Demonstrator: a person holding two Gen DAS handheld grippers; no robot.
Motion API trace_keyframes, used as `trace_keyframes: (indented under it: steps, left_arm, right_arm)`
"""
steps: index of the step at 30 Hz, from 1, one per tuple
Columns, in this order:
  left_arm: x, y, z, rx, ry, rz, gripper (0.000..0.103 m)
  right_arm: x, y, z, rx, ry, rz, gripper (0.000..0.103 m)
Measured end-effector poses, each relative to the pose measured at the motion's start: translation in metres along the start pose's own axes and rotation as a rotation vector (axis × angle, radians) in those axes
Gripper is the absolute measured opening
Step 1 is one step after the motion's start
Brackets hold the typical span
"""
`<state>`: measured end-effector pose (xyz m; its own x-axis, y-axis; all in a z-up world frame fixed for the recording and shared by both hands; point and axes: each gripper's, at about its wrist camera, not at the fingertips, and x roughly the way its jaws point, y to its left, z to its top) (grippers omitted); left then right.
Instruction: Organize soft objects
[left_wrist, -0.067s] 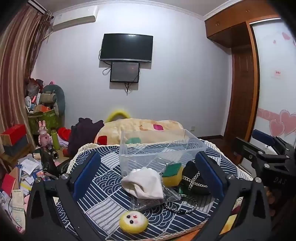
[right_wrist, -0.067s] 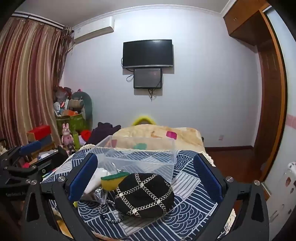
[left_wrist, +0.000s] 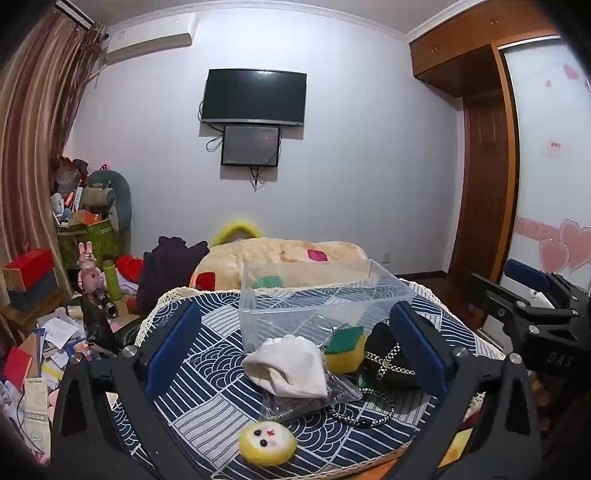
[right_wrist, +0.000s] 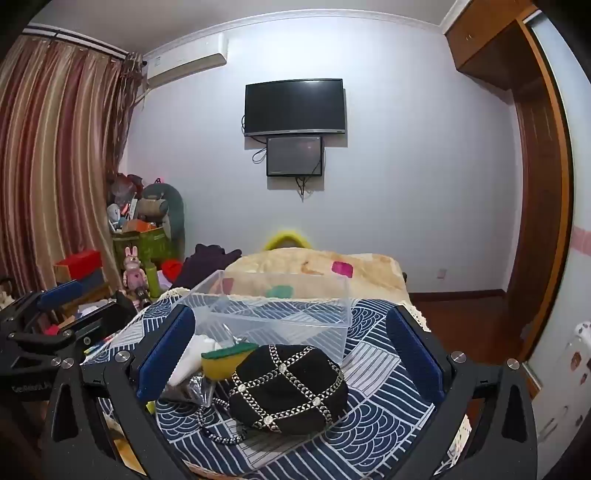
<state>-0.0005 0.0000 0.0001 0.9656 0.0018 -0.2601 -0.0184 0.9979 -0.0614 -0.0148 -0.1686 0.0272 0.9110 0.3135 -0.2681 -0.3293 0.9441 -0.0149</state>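
Left tongs (left_wrist: 295, 354): mine, spread wide, holding nothing; the soft things lie ahead between the pads.
Right tongs (right_wrist: 291, 354): also wide apart and empty, facing the black cap (right_wrist: 288, 387).
Where things lie: white cloth (left_wrist: 291, 365), yellow-green sponge (left_wrist: 345, 350), cap and yellow face puff (left_wrist: 266, 443) sit on the table's patterned cloth (left_wrist: 207, 373), just in front of the clear bin (left_wrist: 317, 306).
Bin: looks empty.
Handling, cloth: I judge it light and limp; I would pinch a bunched fold at the top.
Handling, sponge: springy; squeeze across its sides.
Handling, cap: soft with chain trim that may slip; grip the crown.
Hard to see: a crinkled clear bag (left_wrist: 306, 398) lies partly under the cloth, contents unclear; the black-and-white cord (left_wrist: 364, 410) tangles near the cap.
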Motion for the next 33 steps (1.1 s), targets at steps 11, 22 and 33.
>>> trace_keyframes:
  steps: [11, 22, 33]
  left_arm:
    - [-0.003, 0.002, 0.014, 0.014, -0.002, -0.017, 0.103]
    - [-0.01, -0.002, 0.004, 0.015, -0.021, -0.011, 0.103]
    - [-0.008, -0.004, 0.002, 0.014, -0.02, -0.01, 0.103]
  right_arm:
    - [0.002, 0.001, 0.001, -0.006, -0.004, -0.003, 0.103]
    - [-0.009, -0.002, 0.007, 0.023, -0.019, 0.009, 0.103]
    - [-0.009, -0.005, 0.006, 0.03, -0.023, 0.014, 0.103]
